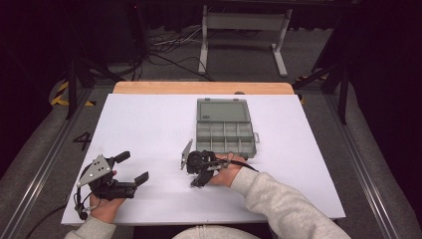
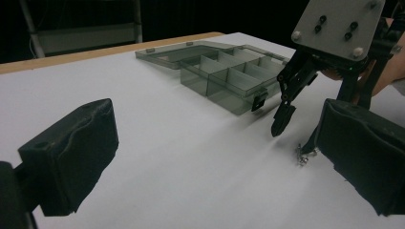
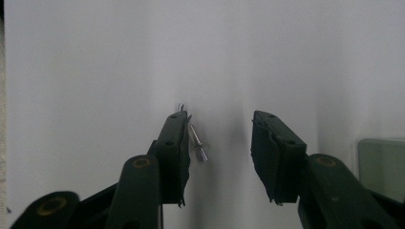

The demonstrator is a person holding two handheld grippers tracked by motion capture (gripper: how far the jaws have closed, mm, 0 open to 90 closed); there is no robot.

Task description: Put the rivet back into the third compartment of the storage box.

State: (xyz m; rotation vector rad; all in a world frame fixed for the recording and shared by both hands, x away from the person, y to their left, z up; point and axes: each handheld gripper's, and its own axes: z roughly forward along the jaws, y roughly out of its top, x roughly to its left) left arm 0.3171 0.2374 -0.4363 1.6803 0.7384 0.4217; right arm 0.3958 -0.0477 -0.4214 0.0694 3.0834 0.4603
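A small silver screw [image 3: 197,142] lies on the white table, right beside the inner face of one finger [image 3: 174,143] of my right gripper [image 3: 218,120], whose jaws stand open around it. Another bit of metal [image 3: 180,106] peeks out past that finger's tip. In the high view my right gripper [image 1: 195,182] points down at the table just in front of the grey compartment box [image 1: 225,130]. In the left gripper view it [image 2: 296,136] hovers over a few small metal parts [image 2: 302,156]. My left gripper [image 1: 132,167] rests open at the table's near left, holding nothing.
The compartment box [image 2: 224,76] lies with its lid folded back, dividers showing; its corner [image 3: 382,164] sits close to my right gripper. A wooden strip [image 1: 204,88] runs along the table's far edge. Beyond it stand a metal frame [image 1: 244,30] and floor cables.
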